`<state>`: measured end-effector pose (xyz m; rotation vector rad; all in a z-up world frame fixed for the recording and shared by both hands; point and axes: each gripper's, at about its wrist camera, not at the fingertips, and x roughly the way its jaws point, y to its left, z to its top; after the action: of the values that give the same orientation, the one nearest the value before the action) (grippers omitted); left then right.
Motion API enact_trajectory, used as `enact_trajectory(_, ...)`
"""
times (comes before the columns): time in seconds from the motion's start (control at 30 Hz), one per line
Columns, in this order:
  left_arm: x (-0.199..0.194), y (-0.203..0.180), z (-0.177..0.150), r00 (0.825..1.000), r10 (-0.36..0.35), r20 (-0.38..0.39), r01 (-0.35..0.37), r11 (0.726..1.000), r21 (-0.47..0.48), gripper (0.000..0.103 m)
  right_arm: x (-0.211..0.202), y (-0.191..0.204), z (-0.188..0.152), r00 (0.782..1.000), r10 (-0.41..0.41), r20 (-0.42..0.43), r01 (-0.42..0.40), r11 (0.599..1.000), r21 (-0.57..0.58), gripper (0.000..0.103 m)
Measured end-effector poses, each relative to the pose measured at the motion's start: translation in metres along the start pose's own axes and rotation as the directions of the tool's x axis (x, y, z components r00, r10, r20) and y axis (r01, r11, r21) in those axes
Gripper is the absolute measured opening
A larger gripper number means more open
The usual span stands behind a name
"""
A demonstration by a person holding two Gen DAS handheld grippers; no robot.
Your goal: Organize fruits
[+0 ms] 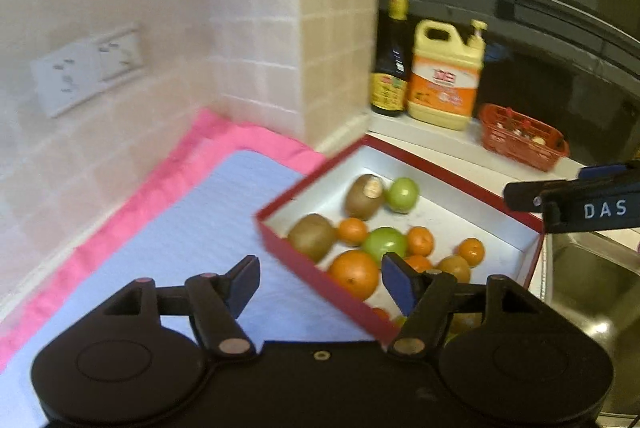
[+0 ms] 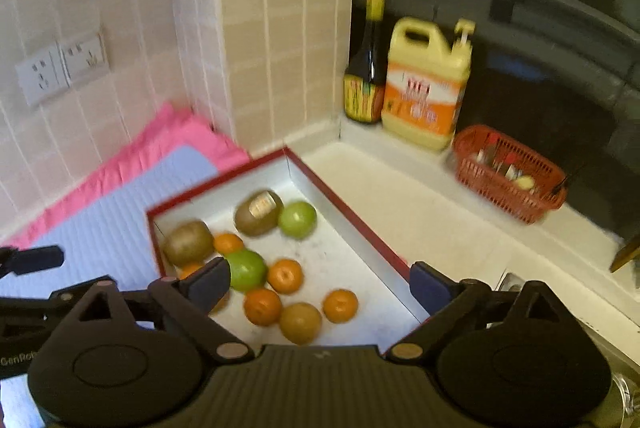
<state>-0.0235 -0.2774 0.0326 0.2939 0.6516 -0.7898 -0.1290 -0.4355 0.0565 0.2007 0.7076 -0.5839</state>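
Looking along the left gripper (image 1: 318, 282), its two fingers (image 1: 244, 280) stand apart with nothing between them, poised above the near edge of a red box (image 1: 320, 284) with a white inside. This box sits on the bench, partly on a pale blue mat (image 1: 192, 240) that lies over a pink cloth (image 1: 132, 204). Inside the box lie several oranges (image 1: 354, 274), two green fruits (image 1: 401, 195) and a few brown kiwis (image 1: 312, 237), one kiwi (image 1: 364, 196) carrying a small sticker. At the right edge the right gripper (image 1: 576, 202) reaches in above the far side of the box. Behind the box, on a ledge by the tiled wall, stand a dark bottle (image 1: 390, 68) and a yellow jug (image 1: 446, 76) just beside each other, with a red basket (image 1: 522, 138) near them. A metal sink (image 1: 592, 276) shows at the right. From the right gripper (image 2: 320, 284), the fingers (image 2: 430, 286) are spread wide and hold nothing, hanging over the same red box (image 2: 360, 224). The fruit lies loose on the box floor: oranges (image 2: 262, 306), green fruits (image 2: 298, 219) and kiwis (image 2: 188, 242), all slightly blurred. The left gripper (image 2: 32, 262) shows at the left edge above the blue mat (image 2: 120, 224). The bottle (image 2: 366, 68), jug (image 2: 426, 84) and basket (image 2: 508, 174) stand on the ledge beyond.
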Motion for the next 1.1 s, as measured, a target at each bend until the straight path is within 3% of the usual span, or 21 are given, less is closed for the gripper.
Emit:
enact_trajectory(0.2, -0.047, 0.016, -0.014, 0.998, 0.062, 0.006, -0.062, 0.997, -0.052, 0.080, -0.048, 0.021, -0.011, 0.995, -0.036, 0.090, 0.032, 0.998, 0.054, 0.100)
enact_trajectory(0.57, -0.089, 0.005, -0.042, 0.999, 0.029, 0.022, -0.028, 0.999, -0.040, 0.080, -0.097, 0.039, -0.048, 0.993, -0.056, 0.104, 0.048, 0.995, 0.082, 0.100)
enact_trajectory(1.1, -0.104, 0.012, -0.051, 0.999, 0.042, 0.030, -0.040, 0.997, -0.060, 0.080, -0.107, 0.058, -0.058, 0.995, -0.033, 0.097, 0.028, 0.998, 0.048, 0.101)
